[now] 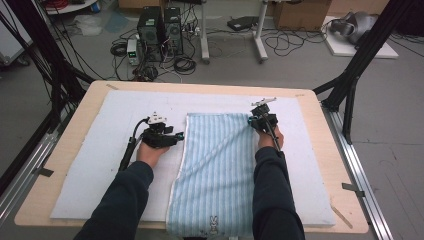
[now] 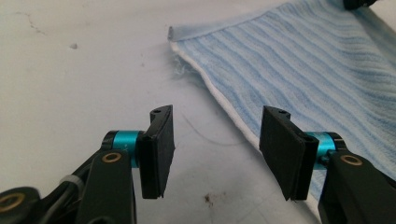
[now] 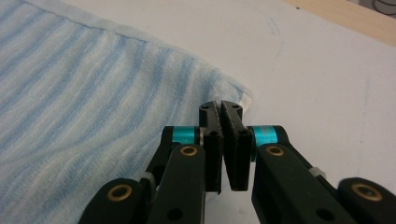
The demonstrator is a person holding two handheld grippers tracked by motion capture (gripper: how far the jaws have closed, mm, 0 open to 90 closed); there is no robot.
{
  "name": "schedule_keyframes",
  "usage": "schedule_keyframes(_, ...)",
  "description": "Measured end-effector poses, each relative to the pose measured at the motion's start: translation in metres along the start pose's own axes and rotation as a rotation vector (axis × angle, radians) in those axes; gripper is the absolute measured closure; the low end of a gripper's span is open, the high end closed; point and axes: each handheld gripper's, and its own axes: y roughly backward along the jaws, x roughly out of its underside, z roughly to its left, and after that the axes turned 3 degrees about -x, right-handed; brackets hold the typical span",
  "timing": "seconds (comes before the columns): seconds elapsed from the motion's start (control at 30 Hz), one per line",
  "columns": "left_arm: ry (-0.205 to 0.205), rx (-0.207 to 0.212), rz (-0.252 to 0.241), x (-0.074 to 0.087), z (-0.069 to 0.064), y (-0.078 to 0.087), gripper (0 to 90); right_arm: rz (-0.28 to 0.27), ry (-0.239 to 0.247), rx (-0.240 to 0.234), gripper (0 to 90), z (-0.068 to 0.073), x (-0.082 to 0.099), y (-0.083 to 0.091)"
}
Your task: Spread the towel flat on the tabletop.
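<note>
Two far corners of the light-blue striped terry towel (image 1: 215,165) matter for this step, which looks like taking hold of its far edge to fold or straighten it. The towel lies lengthwise down the middle of the white padded mat (image 1: 90,170), its near end hanging over the front edge of the pale wooden surface (image 1: 325,115) at six o'clock, its far hem toward twelve. The right gripper (image 3: 226,109) sits at the far corner at about one o'clock; its jaws are pressed together at the very tip of that corner, and the pictures suggest they pinch the hem, though how much cloth is caught is hard to tell. The left gripper (image 2: 215,140) rests on the mat just beside the towel's edge at about ten o'clock, jaws apart with nothing between them, one pad over the white border and the other over bare mat. To do it well, I judge the left should slide forward to the far left corner (image 2: 173,35), straddle the hem and close deep enough to hold both layers before either hand lifts, so both corners rise evenly and no diagonal crease forms.
</note>
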Motion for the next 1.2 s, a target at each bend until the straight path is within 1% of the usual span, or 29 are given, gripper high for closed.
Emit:
schedule_keyframes(0.03, -0.002, 0.001, 0.005, -0.003, 0.000, -0.001, 44.9, 0.010, 0.000, 0.001, 86.3, 0.000, 0.000, -0.002)
schedule_keyframes(0.07, 0.004, 0.007, -0.015, -0.006, -0.001, -0.003, 44.7, 0.028, 0.005, 0.006, 84.1, 0.001, 0.001, -0.004)
schedule_keyframes(0.1, 0.010, 0.013, -0.005, -0.009, -0.001, -0.005, 44.9, 0.046, 0.011, 0.008, 77.1, 0.003, 0.002, -0.006)
schedule_keyframes(0.13, 0.009, 0.013, -0.002, -0.012, -0.001, -0.007, 44.0, 0.048, 0.004, 0.000, 71.4, 0.004, 0.002, -0.006)
schedule_keyframes(0.17, -0.003, 0.012, 0.001, -0.016, -0.001, -0.011, 44.2, 0.045, 0.006, -0.009, 67.8, 0.005, 0.002, -0.005)
schedule_keyframes(0.23, 0.020, 0.018, -0.001, -0.021, 0.000, -0.018, 44.4, 0.023, 0.018, -0.042, 59.5, 0.007, 0.001, 0.002)
schedule_keyframes(0.3, 0.014, 0.009, 0.014, -0.027, 0.001, -0.025, 43.7, 0.004, 0.025, -0.058, 55.1, 0.010, 0.001, 0.010)
schedule_keyframes(0.37, 0.019, 0.016, 0.020, -0.033, 0.003, -0.033, 43.6, -0.014, 0.030, -0.086, 49.0, 0.011, 0.001, 0.019)
schedule_keyframes(0.43, 0.012, 0.012, 0.030, -0.037, 0.003, -0.040, 43.1, -0.026, 0.040, -0.110, 46.0, 0.011, 0.002, 0.028)
schedule_keyframes(0.5, 0.011, 0.010, 0.044, -0.040, 0.002, -0.048, 43.0, -0.031, 0.049, -0.117, 43.1, 0.011, 0.004, 0.034)
schedule_keyframes(0.57, -0.004, 0.007, 0.058, -0.041, 0.001, -0.055, 43.2, -0.041, 0.046, -0.140, 41.4, 0.008, 0.007, 0.041)
schedule_keyframes(0.6, -0.005, 0.000, 0.066, -0.042, 0.001, -0.058, 43.5, -0.043, 0.041, -0.137, 39.8, 0.006, 0.008, 0.043)
schedule_keyframes(0.67, -0.011, -0.013, 0.072, -0.041, 0.001, -0.062, 43.7, -0.052, 0.023, -0.150, 38.2, 0.002, 0.012, 0.046)
schedule_keyframes(0.73, -0.010, -0.023, 0.075, -0.040, 0.001, -0.065, 44.5, -0.046, 0.012, -0.150, 37.2, -0.001, 0.015, 0.047)
schedule_keyframes(0.77, -0.023, -0.024, 0.085, -0.039, 0.001, -0.067, 45.3, -0.040, 0.009, -0.152, 37.0, -0.002, 0.017, 0.047)
schedule_keyframes(0.8, -0.044, -0.028, 0.095, -0.038, -0.002, -0.069, 47.1, -0.039, 0.014, -0.149, 37.0, -0.002, 0.019, 0.047)
schedule_keyframes(0.83, -0.071, -0.034, 0.107, -0.037, -0.003, -0.071, 51.3, -0.038, 0.012, -0.149, 37.0, -0.003, 0.021, 0.046)
schedule_keyframes(0.87, -0.127, -0.061, 0.106, -0.037, -0.007, -0.072, 55.5, -0.034, 0.007, -0.148, 37.0, -0.003, 0.022, 0.046)
schedule_keyframes(0.9, -0.140, -0.058, 0.097, -0.037, -0.009, -0.072, 60.1, -0.033, 0.007, -0.150, 36.9, -0.004, 0.024, 0.045)
schedule_keyframes(0.93, -0.166, -0.043, 0.095, -0.037, -0.011, -0.073, 69.9, -0.031, 0.003, -0.147, 36.5, -0.004, 0.025, 0.045)
schedule_keyframes(0.97, -0.198, -0.053, 0.094, -0.037, -0.013, -0.073, 79.5, -0.029, 0.003, -0.149, 36.2, -0.005, 0.026, 0.044)
schedule_keyframes(1.0, -0.223, -0.070, 0.095, -0.037, -0.015, -0.074, 86.1, -0.027, -0.003, -0.150, 36.2, -0.005, 0.027, 0.044)
schedule_keyframes(1.07, -0.200, -0.083, 0.093, -0.038, -0.012, -0.076, 87.0, -0.022, -0.005, -0.150, 36.2, -0.004, 0.027, 0.042)
schedule_keyframes(1.1, -0.193, -0.099, 0.093, -0.039, -0.010, -0.076, 87.2, -0.023, 0.002, -0.152, 36.2, -0.003, 0.027, 0.042)
schedule_keyframes(1.17, -0.168, -0.118, 0.087, -0.040, -0.003, -0.075, 87.5, -0.024, 0.009, -0.153, 36.2, 0.000, 0.026, 0.041)
schedule_keyframes(1.2, -0.155, -0.135, 0.083, -0.040, 0.001, -0.074, 87.6, -0.022, 0.014, -0.154, 36.2, 0.001, 0.026, 0.041)
